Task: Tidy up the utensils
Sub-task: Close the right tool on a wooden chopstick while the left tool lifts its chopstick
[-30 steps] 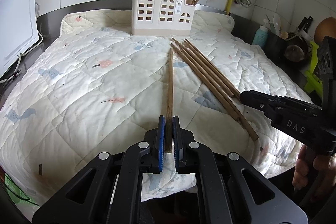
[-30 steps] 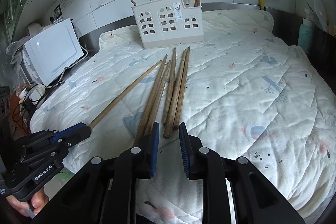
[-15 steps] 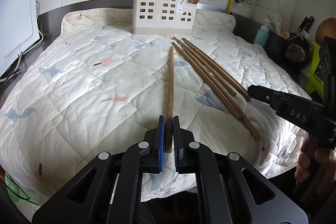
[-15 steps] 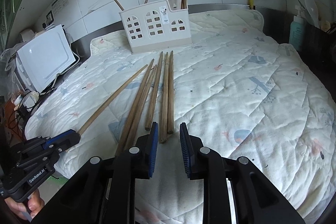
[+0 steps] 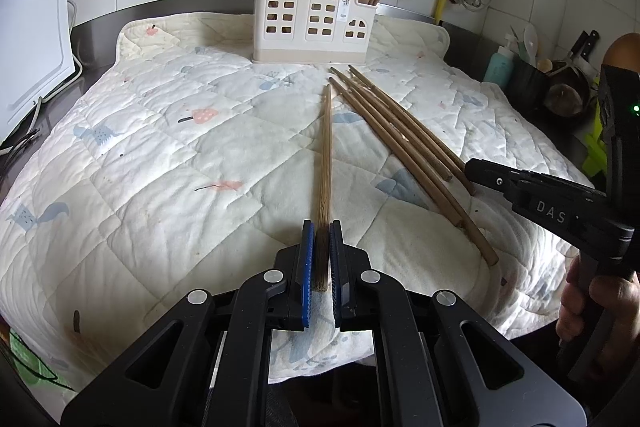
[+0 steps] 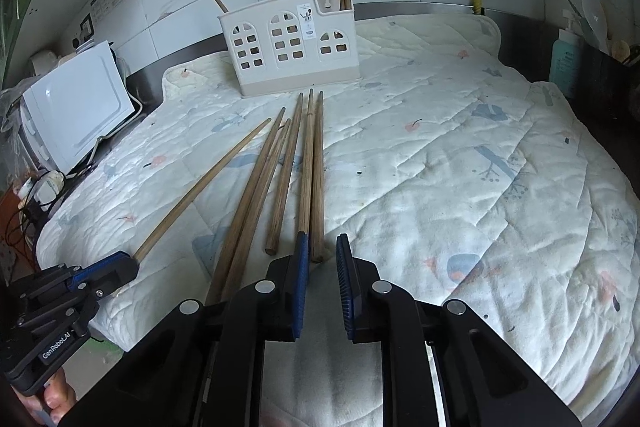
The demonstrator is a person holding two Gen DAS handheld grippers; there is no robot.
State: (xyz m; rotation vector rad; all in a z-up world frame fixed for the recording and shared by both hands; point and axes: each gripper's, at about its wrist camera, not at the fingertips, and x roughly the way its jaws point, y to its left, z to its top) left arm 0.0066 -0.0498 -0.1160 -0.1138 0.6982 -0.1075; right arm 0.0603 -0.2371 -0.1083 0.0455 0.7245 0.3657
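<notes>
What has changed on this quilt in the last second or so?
The right gripper has eased forward to the loose chopsticks; its jaws are closing, with the end of the rightmost chopstick now between them, not yet pinched. The left gripper stays clamped on its single chopstick. The white holder and quilt are unmoved.

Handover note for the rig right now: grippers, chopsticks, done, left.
Left gripper: shut on one chopstick, its far end lying on the quilted mat.
Right gripper: jaws closing, the near end of the rightmost chopstick just between the tips, pads not on it.
Loose chopsticks: five in a fan on the mat in front of the holder.
Done: four chopsticks stand in the holder.
Left: all six on the mat, the gripped one included.
</notes>
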